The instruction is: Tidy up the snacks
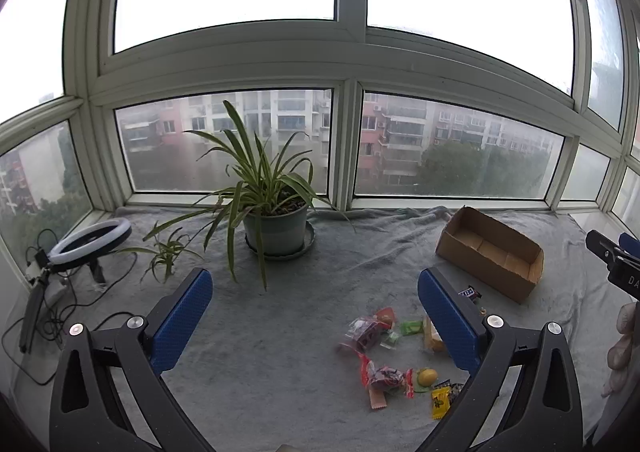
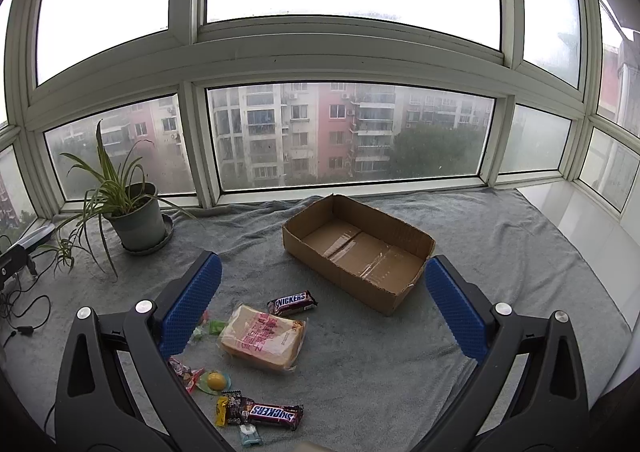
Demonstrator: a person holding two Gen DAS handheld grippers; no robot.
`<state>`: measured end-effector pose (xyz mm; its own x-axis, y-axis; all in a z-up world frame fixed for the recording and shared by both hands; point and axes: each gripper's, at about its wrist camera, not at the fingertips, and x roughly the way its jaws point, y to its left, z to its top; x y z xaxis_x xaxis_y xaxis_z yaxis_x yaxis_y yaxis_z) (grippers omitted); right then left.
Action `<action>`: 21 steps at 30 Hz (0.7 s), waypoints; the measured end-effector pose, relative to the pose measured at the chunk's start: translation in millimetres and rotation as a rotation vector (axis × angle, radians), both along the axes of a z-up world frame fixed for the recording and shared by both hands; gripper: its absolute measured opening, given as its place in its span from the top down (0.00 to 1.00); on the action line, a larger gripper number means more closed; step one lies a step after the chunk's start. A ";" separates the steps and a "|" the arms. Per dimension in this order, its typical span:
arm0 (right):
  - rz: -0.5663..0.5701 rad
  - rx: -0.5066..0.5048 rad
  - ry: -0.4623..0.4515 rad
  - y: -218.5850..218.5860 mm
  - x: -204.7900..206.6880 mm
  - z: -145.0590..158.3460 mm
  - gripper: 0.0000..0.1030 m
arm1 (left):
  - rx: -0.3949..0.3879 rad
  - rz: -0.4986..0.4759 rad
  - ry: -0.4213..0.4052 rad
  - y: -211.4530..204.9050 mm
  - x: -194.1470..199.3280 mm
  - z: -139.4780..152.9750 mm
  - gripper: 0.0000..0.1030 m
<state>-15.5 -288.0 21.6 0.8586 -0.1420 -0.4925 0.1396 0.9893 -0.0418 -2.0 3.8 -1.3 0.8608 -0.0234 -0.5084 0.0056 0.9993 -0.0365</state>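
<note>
grey blanket over a window ledge; empty cardboard box; wrapped snacks scattered; both tongs gape wide, holding nothing.

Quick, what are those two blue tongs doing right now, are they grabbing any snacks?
Left tongs: open, holding nothing, above the grey blanket.
Right tongs: open, holding nothing, above the wrapped bread and cardboard box.

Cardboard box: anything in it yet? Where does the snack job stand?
Nothing is done: the cardboard box is empty. Nothing is in hand: the left gripper and right gripper are both open. All is left: two Snickers bars, the wrapped bread and the small candies lie loose on the grey cloth.
</note>
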 end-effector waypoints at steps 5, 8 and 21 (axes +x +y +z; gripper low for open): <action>0.001 0.000 0.002 1.2 0.1 -1.9 0.00 | 0.001 -0.003 0.001 -0.7 0.0 -0.6 0.01; 0.001 -0.002 0.001 1.6 0.3 -1.9 0.00 | 0.001 -0.005 0.002 -1.4 0.1 -1.0 0.01; 0.003 0.001 0.010 3.5 1.0 -5.7 0.00 | 0.002 -0.006 0.004 -2.4 0.2 -2.5 0.01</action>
<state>-14.5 -284.5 15.9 0.8542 -0.1392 -0.5009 0.1366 0.9897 -0.0421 -1.8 1.3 -3.8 0.8587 -0.0272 -0.5117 0.0112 0.9993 -0.0344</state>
